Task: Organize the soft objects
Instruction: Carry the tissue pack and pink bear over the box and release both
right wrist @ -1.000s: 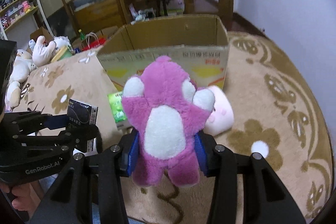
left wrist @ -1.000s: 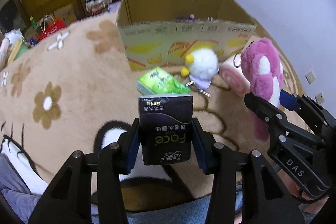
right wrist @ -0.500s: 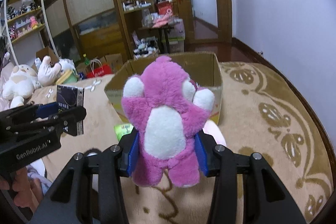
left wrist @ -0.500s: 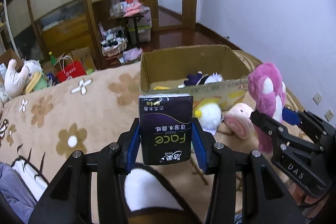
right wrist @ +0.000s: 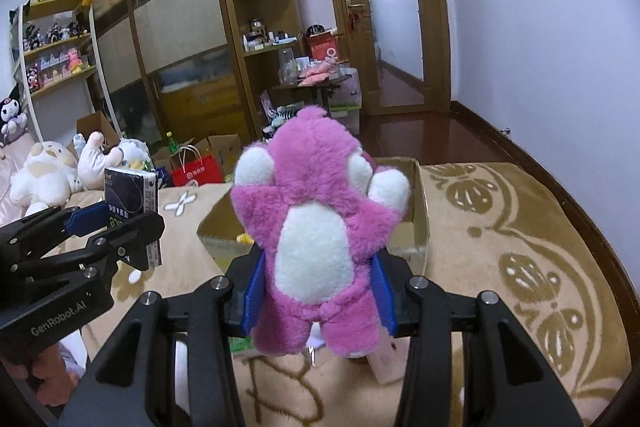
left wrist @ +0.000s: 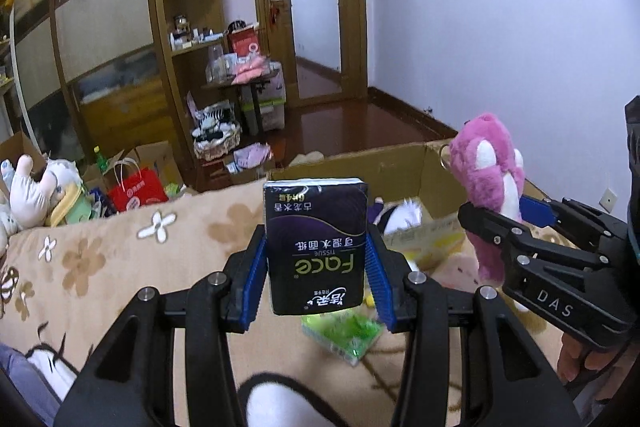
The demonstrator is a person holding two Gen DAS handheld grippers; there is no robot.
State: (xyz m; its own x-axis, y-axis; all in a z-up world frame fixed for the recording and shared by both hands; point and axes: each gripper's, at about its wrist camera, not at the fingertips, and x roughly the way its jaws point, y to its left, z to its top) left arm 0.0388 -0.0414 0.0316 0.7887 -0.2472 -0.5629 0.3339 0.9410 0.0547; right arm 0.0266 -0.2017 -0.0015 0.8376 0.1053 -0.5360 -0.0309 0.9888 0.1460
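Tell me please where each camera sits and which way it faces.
Left wrist: sits on the left gripper, faces the box and door; shows its fingers clamping a tissue pack, plus the right gripper.
Right wrist: sits on the right gripper, faces the same way; shows fingers clamping a pink plush toy.
Shared: box, pack, toy.

Box [left wrist: 404, 163] behind tissue pack [left wrist: 317, 247]

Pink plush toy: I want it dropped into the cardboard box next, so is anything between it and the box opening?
Nothing visible blocks it. The pink plush toy, held in the right gripper, sits just before the open cardboard box. Only the box's near wall lies ahead, and the toy's head is above its rim. The left gripper with its tissue pack is off to the side.
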